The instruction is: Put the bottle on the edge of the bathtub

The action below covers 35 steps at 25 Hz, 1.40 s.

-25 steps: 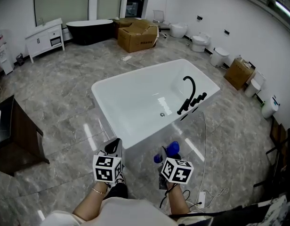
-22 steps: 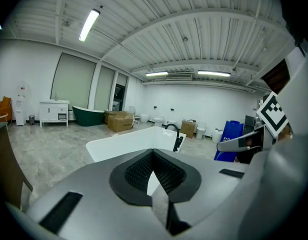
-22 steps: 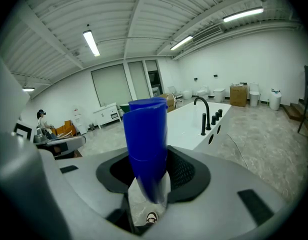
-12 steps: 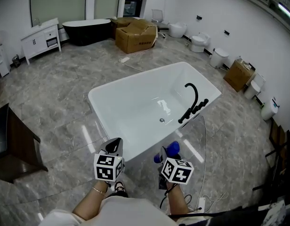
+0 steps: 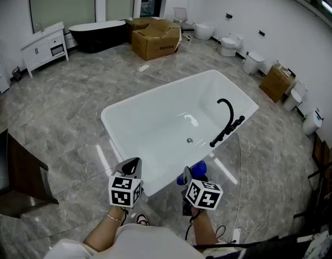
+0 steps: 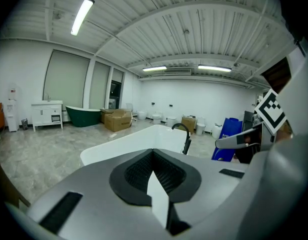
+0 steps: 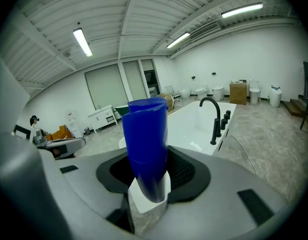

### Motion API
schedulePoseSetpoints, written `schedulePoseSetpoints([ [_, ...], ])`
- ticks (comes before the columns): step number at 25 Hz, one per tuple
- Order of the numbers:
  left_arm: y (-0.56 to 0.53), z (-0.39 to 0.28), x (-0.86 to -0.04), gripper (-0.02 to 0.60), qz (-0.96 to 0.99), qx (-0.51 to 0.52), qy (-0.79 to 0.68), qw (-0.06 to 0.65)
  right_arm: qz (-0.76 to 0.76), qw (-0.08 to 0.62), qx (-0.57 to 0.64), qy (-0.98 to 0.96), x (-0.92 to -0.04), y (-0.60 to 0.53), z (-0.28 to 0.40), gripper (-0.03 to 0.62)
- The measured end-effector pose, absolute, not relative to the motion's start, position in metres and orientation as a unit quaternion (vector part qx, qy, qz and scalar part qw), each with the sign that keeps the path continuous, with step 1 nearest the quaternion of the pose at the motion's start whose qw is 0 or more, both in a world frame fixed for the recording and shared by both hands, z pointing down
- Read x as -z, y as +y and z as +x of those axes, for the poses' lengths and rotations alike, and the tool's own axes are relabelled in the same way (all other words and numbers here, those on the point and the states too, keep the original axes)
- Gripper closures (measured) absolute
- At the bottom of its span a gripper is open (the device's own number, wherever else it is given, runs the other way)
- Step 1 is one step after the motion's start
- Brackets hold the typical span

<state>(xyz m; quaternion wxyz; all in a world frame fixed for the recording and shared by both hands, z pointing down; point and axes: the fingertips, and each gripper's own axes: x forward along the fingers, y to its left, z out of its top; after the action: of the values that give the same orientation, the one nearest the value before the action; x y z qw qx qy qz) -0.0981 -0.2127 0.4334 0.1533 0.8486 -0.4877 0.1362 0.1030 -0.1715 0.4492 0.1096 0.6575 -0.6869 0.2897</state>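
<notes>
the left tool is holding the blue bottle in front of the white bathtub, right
No, the right tool holds the blue bottle, as the right gripper view shows between its jaws; the left tool is shut on nothing. The white bathtub does lie ahead.

Gloss, stone and cardboard.
Smooth glossy white bathtub (image 5: pixel 155 117), matt black metal tap (image 5: pixel 230 124) at three o'clock; polished veined stone floor (image 5: pixel 63 101); glossy blue plastic bottle (image 7: pixel 145 144); matt cardboard box (image 5: pixel 155 41) at twelve.

White top (image 5: pixel 147 242), thin bracelet (image 5: pixel 113 218), marker cubes (image 5: pixel 124 191) on left tool (image 5: pixel 133 164) and right tool (image 5: pixel 188 172)
</notes>
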Motion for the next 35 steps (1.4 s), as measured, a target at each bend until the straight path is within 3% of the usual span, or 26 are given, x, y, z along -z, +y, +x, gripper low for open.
schedulePoseSetpoints([
  [21,-0.295,-0.1,-0.456,0.571,0.845,-0.132,-0.484,0.186,0.66,0.147,-0.271,-0.685,-0.451,-0.247,0.096,0.424],
  [35,-0.29,-0.092,-0.506,0.571,0.81,-0.169,-0.499,0.259,0.645,0.162,-0.33,-0.67,-0.493,-0.255,0.128,0.424],
])
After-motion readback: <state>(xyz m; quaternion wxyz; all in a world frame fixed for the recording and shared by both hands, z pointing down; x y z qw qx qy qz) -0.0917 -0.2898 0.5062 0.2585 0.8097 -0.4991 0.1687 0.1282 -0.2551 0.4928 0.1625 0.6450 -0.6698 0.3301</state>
